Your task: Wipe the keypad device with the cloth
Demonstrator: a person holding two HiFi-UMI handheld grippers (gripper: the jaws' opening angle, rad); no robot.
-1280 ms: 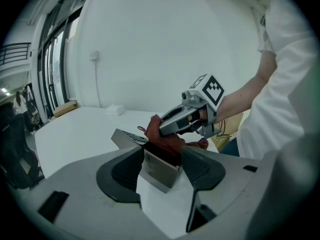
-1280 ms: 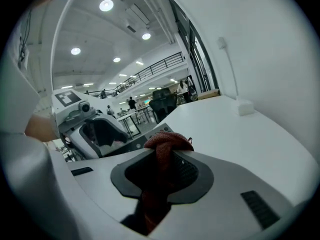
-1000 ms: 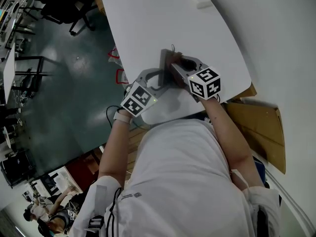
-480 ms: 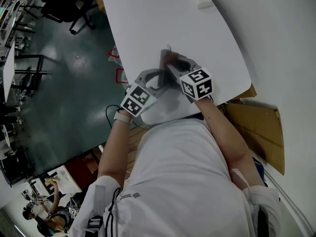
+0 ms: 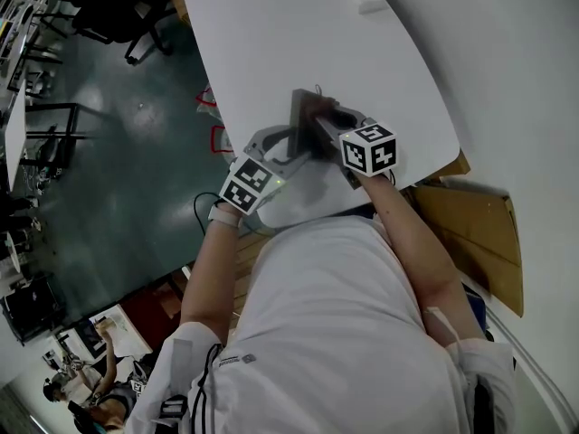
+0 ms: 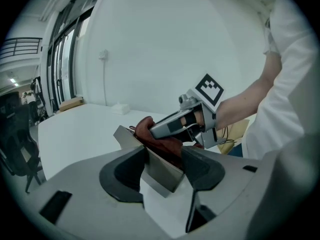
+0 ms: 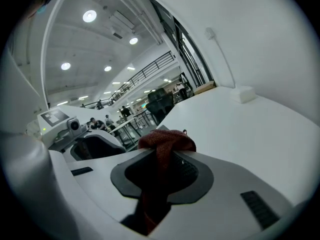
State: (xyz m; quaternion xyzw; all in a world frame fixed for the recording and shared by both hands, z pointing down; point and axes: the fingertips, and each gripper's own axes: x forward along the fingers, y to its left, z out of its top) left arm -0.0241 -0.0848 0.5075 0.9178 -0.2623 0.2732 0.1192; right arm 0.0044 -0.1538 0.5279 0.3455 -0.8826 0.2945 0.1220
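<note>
White table [image 5: 271, 34] runs under both tools, with dark green floor and office chairs [image 5: 122, 7] off its far edge and a small white box [image 5: 371, 7] lying well apart from the work. The left hand-held gripper [image 6: 162, 166] is clamped on the near edge of the grey keypad device [image 6: 124, 133], holding it tilted up near the table's front edge. The right hand-held gripper [image 7: 164, 166] is pinched on a dark red cloth [image 7: 166, 140], whose bunched end presses against the device's upper face. Each tool's cube [image 5: 369, 149] bears black-and-white square markers. No lettering on the device can be read. Cardboard [image 5: 470, 233] lies beside the person's right arm.
</note>
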